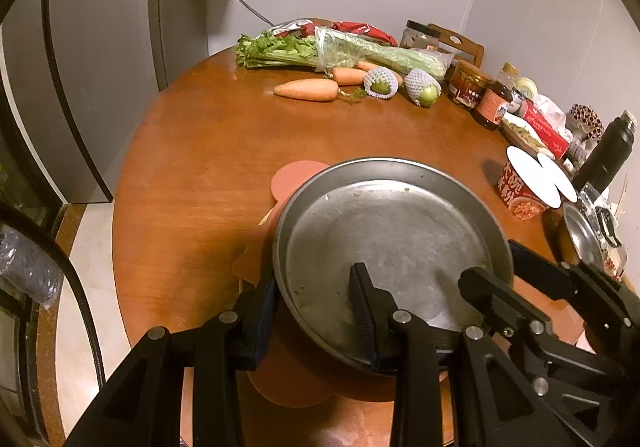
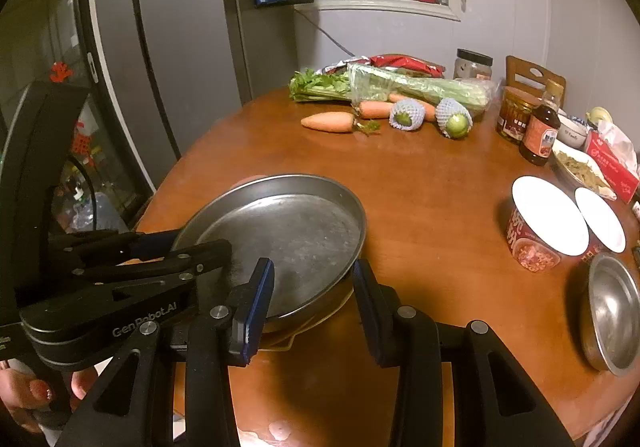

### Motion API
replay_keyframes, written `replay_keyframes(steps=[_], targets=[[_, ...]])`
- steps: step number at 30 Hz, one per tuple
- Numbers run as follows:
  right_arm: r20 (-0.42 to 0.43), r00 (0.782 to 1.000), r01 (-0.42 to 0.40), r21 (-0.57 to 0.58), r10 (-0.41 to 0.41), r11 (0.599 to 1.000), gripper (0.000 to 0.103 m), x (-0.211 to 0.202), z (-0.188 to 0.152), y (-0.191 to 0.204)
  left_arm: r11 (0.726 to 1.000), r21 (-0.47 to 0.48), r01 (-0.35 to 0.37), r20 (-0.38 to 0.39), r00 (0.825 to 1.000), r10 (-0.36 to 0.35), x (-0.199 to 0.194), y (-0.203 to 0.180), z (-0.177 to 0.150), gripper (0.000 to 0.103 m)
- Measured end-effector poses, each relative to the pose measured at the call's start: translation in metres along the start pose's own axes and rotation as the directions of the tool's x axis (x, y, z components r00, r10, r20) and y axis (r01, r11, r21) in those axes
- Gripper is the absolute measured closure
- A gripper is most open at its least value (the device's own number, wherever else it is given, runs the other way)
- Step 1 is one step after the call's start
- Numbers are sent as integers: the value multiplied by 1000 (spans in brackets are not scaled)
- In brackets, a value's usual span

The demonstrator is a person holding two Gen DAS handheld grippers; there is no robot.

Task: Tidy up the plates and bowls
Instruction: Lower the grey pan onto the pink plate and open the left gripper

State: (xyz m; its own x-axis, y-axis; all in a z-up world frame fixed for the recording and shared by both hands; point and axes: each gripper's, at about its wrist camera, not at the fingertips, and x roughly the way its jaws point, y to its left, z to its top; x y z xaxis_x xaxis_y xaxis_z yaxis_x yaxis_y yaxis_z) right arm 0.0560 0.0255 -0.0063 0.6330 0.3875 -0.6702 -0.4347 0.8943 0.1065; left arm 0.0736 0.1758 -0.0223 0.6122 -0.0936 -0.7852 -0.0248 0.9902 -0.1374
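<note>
A round, shallow steel plate [image 1: 400, 231] hangs between both grippers over orange mats [image 1: 296, 175] on the wooden table [image 1: 208, 151]. My left gripper [image 1: 314, 275] straddles its near left rim, one finger outside and one on the inside, and is shut on it. My right gripper [image 2: 312, 265] clamps the opposite near rim of the plate [image 2: 296, 231] the same way. Each gripper also shows in the other's view: the right gripper [image 1: 492, 263] on the right rim, the left gripper [image 2: 202, 241] on the left rim. Something pale sits under the plate, mostly hidden.
A steel bowl [image 2: 612, 311] sits at the table's right edge beside two instant noodle cups [image 2: 544, 215]. Carrots [image 2: 328, 122], netted fruit [image 2: 454, 119] and celery [image 2: 400, 85] lie at the back; jars, bottles and a tissue box line the right. A refrigerator [image 2: 180, 67] stands to the left.
</note>
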Motion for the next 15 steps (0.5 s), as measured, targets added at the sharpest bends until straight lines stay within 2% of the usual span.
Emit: replay_keyframes(steps=[6,15], targets=[[-16,1000,-5,4,5,1000,60,4,0,-1,1000,-10,-2,3,1000,2,-2,0,0,67],[-14,1000,-7,2,7,1000,60,4,1,-2,999,13,-44,8,999,44,-7,-5,0,67]])
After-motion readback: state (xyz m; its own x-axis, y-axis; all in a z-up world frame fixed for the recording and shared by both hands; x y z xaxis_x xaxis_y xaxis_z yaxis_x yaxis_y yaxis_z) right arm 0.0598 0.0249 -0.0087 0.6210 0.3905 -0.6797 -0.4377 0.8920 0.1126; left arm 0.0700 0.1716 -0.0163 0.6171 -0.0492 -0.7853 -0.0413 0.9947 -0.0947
